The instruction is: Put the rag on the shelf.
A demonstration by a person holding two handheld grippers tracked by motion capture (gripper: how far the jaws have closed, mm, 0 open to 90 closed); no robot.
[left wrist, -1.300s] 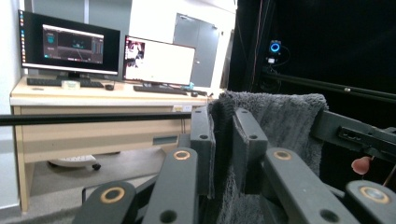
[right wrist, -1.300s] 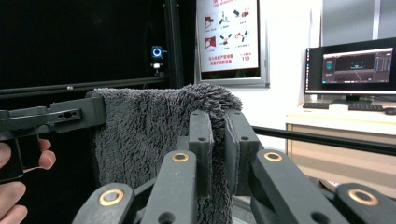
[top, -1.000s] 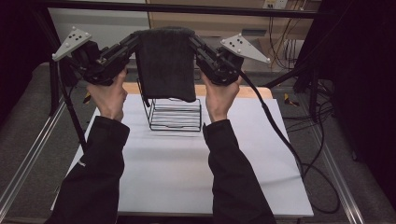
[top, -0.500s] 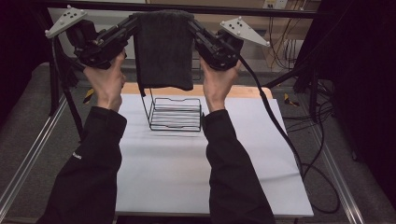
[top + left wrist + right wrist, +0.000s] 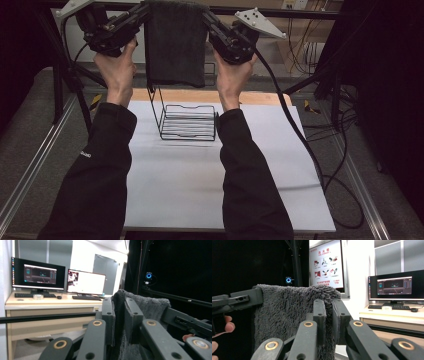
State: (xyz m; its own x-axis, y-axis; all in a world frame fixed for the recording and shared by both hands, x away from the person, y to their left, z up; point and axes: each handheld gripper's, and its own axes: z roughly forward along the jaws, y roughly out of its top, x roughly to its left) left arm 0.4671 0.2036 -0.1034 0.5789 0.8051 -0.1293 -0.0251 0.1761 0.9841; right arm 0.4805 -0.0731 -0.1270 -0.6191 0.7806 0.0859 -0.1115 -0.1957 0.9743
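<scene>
Compared with the earlier high view frames, both hands have risen and the dark grey towel (image 5: 175, 45) now hangs higher, its lower edge clear of the wire rack (image 5: 188, 121); a second ago that edge overlapped the top of the rack.

The left gripper (image 5: 141, 15) pinches the towel's upper left corner, its jaws pressed together on the fabric, as the left gripper view confirms (image 5: 120, 322). The right gripper (image 5: 209, 19) pinches the upper right corner in the same way (image 5: 329, 322). The two jaw sets point towards each other, the left towards 3 o'clock and the right towards 9 o'clock in the high view.

The towel is stretched flat between the grippers. Its top edge runs from 9 o'clock to 3 o'clock; its long axis hangs vertically, towards 6 o'clock. It is held in the air above the rack, apart from it.

The rack stands at the 12 o'clock end of the white counter (image 5: 200, 190).
</scene>
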